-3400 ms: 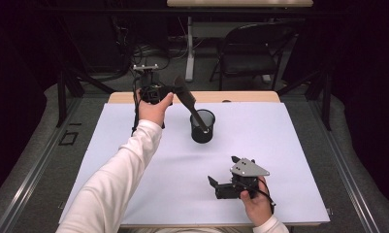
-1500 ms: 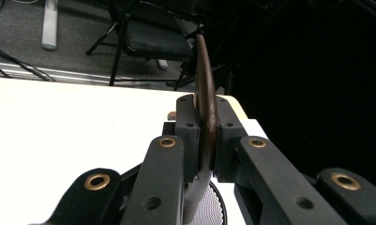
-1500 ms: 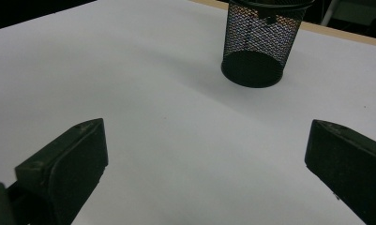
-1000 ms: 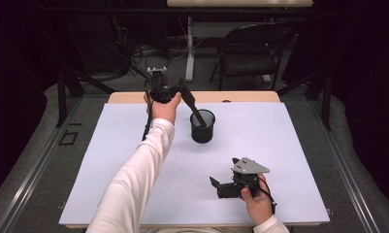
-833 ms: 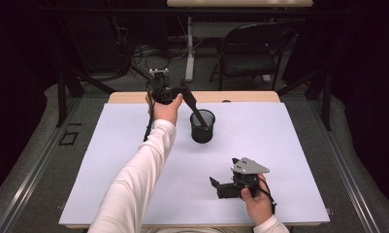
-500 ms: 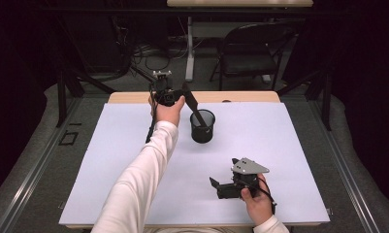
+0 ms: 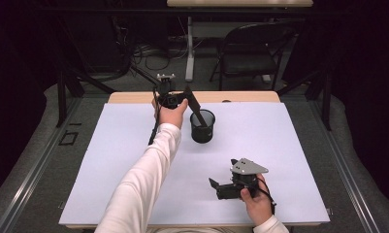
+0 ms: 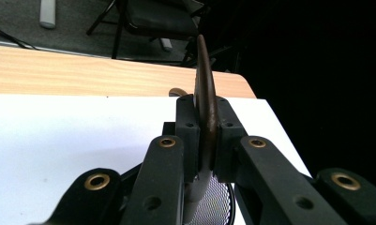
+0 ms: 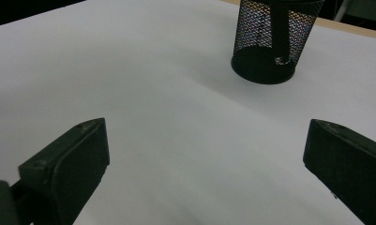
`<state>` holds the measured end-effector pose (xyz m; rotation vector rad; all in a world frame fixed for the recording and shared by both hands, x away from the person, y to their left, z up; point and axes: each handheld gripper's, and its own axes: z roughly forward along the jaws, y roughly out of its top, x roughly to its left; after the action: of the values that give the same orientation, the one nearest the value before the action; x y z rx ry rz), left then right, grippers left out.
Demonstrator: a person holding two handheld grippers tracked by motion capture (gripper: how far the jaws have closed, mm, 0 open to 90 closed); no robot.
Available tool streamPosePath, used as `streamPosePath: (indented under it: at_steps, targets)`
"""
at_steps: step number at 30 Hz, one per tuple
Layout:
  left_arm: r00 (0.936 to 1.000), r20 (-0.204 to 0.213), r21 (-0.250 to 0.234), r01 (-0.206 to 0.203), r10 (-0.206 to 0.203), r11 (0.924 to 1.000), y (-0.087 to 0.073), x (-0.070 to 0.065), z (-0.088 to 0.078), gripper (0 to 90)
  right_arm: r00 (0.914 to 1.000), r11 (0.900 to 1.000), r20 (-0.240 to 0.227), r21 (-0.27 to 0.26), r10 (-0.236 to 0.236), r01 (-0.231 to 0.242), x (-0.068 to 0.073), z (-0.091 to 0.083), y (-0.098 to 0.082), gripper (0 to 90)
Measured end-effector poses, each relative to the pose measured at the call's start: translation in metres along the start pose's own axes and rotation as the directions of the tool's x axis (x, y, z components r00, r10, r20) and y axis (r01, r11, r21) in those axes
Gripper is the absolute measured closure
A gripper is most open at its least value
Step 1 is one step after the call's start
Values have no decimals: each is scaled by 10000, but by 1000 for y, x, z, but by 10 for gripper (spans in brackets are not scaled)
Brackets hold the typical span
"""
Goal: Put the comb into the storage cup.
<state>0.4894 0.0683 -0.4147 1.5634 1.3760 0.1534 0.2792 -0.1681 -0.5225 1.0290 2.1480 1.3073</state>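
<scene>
A black mesh cup (image 7: 202,126) stands on the white sheet (image 7: 109,160) near the table's far side. A long, flat dark utensil (image 7: 194,103) slants down into the cup, and my left gripper (image 7: 172,98) is shut on its upper part, just left of the cup. In the left gripper view the jaws clamp the utensil (image 8: 204,79) edge-on, with the cup's mesh (image 8: 214,206) right below my left gripper (image 8: 206,126). My right gripper (image 7: 220,187) rests low at the front right, open and holding nothing. In the right gripper view the cup (image 9: 270,42) stands beyond my right gripper (image 9: 204,159), the utensil's lower end (image 9: 279,37) showing through the mesh.
A strip of bare wooden tabletop (image 7: 240,96) runs along the far edge behind the sheet. A black folding chair (image 7: 250,51) and cables stand on the floor beyond. The dark floor drops away at the table's left and right sides.
My left gripper has moved right toward the cup, and the utensil has tipped steeper and gone deeper into it. The right gripper has stayed put.
</scene>
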Motion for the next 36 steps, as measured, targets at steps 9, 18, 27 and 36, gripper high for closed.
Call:
streamPosePath:
  at_steps: [9, 18, 27, 36]
  targets:
    - [9999, -38, 97, 130, -129, 9999, -5, 5, 4, 837, 10000, 10000, -27, -15, -1, 1, 0, 0, 0, 8]
    - [9999, -22, 91, 160, -160, 9998, -7, 7, 5, 836, 10000, 10000, -47, 30, 21, -21, 0, 0, 0, 15]
    - [9996, -31, -3, 297, -297, 9996, -8, 9, 5, 836, 10000, 10000, -62, 17, -32, 32, 0, 1, 0, 19]
    - [9982, -62, -35, 590, -590, 9983, -9, 20, 4, 834, 10000, 10000, -75, 68, -41, 41, 0, 1, -1, 24]
